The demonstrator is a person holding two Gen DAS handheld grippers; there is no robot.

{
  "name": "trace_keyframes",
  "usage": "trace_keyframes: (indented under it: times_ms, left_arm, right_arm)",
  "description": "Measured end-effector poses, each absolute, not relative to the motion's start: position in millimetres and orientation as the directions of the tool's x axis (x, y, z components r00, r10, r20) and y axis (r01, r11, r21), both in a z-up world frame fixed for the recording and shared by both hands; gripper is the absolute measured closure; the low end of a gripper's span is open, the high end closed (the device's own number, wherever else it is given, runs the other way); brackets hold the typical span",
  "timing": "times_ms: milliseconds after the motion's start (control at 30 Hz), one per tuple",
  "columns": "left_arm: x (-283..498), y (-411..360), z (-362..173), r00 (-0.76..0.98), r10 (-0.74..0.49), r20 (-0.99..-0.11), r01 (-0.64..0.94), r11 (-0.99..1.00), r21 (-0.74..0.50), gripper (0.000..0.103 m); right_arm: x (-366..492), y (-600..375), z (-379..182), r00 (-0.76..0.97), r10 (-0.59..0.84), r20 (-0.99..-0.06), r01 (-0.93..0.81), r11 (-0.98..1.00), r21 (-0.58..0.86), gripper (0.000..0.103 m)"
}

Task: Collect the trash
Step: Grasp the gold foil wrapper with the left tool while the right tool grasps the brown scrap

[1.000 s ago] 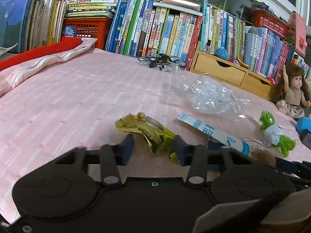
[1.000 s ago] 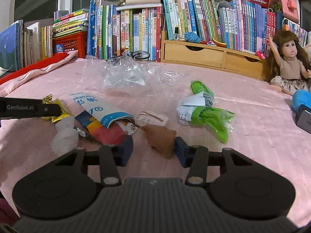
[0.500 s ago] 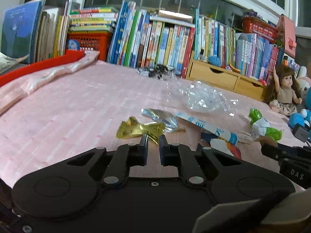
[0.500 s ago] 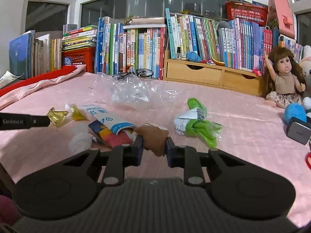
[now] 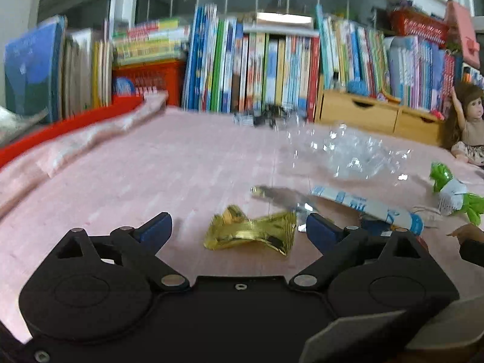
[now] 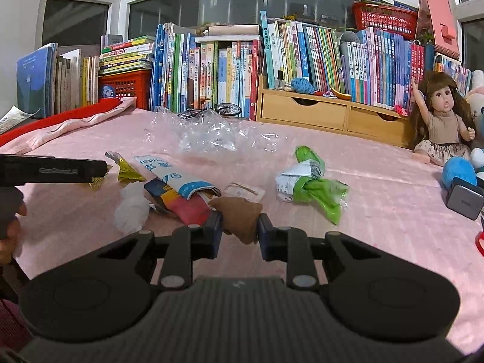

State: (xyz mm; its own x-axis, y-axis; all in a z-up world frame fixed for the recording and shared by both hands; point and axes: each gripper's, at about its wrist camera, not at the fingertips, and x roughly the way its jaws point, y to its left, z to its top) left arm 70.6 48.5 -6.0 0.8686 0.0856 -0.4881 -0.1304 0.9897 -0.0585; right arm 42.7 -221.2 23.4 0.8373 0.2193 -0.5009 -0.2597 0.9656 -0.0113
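My left gripper is open wide and its jaws are still opening. A crumpled gold wrapper lies loose on the pink bedspread between its fingers, touching neither. My right gripper has a brown paper wad between its pads, which press on both sides of it while the jaws ease open slightly. More trash lies ahead: a blue-white wrapper, a white tissue, a green-white wrapper and clear plastic.
Rows of books and a red basket line the far edge, beside a wooden drawer box. A doll, a blue toy and a grey cube sit at the right. A folded blanket lies at the left.
The left gripper shut on the gold wrapper, then opened wide, and the wrapper now lies squashed on the bed. The right gripper narrowed onto the brown wad.
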Motion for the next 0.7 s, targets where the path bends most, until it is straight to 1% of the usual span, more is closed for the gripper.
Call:
trace_keyframes:
  times_ms: [67,133,167,200,233,267,300,400,533,700]
  left_arm:
    - [76,53,-6,0.855,0.059,-0.515,-0.126,0.987,-0.096,0.01]
    - [80,58,-7,0.853,0.032,-0.522,-0.117,0.985,-0.131,0.016]
    - [81,59,-8,0.847,0.022,-0.531,-0.114,0.984,-0.14,0.023]
    - [83,60,-8,0.844,0.02,-0.536,-0.114,0.983,-0.142,0.033]
    - [82,61,-9,0.844,0.03,-0.535,-0.12,0.984,-0.134,0.038]
    - [81,60,-9,0.845,0.047,-0.533,-0.129,0.984,-0.119,0.046]
    - [80,60,-9,0.843,0.056,-0.534,-0.133,0.985,-0.106,0.05]
    - [75,58,-6,0.847,0.047,-0.529,-0.122,0.987,-0.106,0.055]
    - [61,55,0,0.855,0.029,-0.518,-0.103,0.988,-0.113,0.055]
    - [30,47,9,0.876,0.018,-0.482,-0.093,0.987,-0.133,0.056]
  right_arm:
    - [44,-221,22,0.836,0.219,-0.504,-0.26,0.966,-0.012,0.071]
    - [45,-222,22,0.835,0.219,-0.505,-0.259,0.966,-0.01,0.071]
    - [45,-221,21,0.835,0.22,-0.505,-0.258,0.966,-0.007,0.071]
    - [45,-221,21,0.834,0.221,-0.505,-0.258,0.966,-0.004,0.071]
    - [45,-221,21,0.834,0.222,-0.504,-0.258,0.966,-0.002,0.071]
    - [45,-221,21,0.835,0.223,-0.504,-0.259,0.966,-0.001,0.071]
    - [44,-220,21,0.835,0.224,-0.503,-0.259,0.966,-0.001,0.071]
    - [43,-221,21,0.834,0.229,-0.502,-0.262,0.965,0.005,0.071]
    - [38,-222,23,0.836,0.235,-0.495,-0.26,0.965,0.02,0.071]
    - [28,-224,26,0.838,0.248,-0.486,-0.254,0.966,0.053,0.071]
